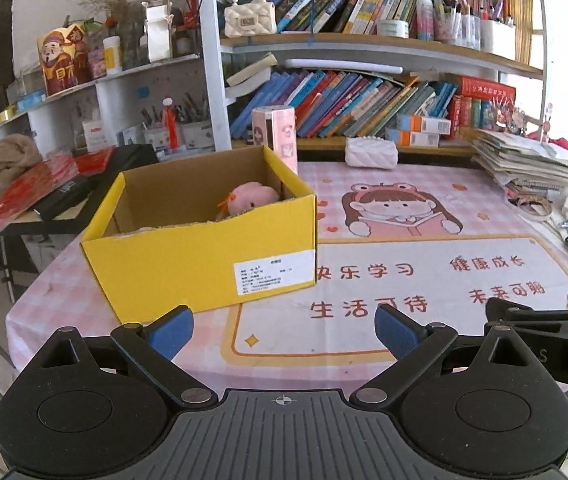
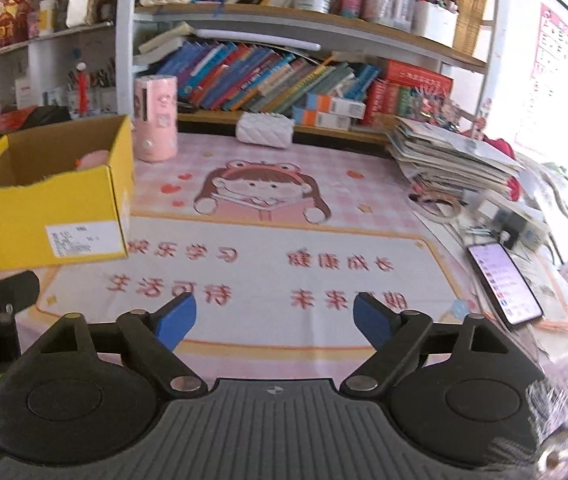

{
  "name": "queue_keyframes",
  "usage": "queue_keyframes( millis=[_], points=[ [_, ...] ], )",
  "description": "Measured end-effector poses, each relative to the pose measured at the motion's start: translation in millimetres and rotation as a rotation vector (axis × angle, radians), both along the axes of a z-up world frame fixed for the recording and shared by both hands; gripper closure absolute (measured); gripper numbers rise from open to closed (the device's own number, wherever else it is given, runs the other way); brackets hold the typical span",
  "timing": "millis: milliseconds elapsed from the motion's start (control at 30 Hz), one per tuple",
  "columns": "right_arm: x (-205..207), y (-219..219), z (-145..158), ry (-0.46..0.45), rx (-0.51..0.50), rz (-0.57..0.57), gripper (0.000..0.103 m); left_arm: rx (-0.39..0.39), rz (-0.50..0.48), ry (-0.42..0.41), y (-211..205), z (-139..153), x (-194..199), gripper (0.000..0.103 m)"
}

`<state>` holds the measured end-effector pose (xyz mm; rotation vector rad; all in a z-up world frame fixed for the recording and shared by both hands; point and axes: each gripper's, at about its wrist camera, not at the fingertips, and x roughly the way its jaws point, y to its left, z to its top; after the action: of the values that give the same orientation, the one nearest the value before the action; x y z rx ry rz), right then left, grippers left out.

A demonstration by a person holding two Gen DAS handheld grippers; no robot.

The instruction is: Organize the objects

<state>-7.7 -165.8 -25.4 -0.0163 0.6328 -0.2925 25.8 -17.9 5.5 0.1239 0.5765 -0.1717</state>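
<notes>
Two spread tools (image 1: 284, 330), yellow box (image 1: 203, 264) beyond, left

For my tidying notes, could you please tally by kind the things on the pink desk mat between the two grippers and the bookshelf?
Yellow box: 1
Pink plush toy in the box: 1
Pink cylinder: 1
White quilted pouch: 1
Total: 4
</notes>
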Motion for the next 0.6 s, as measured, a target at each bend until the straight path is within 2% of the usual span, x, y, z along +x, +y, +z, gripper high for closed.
queue_keyframes(
  millis=[167,600],
  points=[
    [-1.4,-2.1,-2.6,0.017,-0.002,-0.036,0.008,0.006,0.018,-0.003,-2.2,-0.4,0.0,0.004],
    [2.7,-22.8,-4.3,0.033,0.022,-0.082,0.000,0.040,0.003,0.034,-22.3,-5.6,12.3,0.004]
  ],
)
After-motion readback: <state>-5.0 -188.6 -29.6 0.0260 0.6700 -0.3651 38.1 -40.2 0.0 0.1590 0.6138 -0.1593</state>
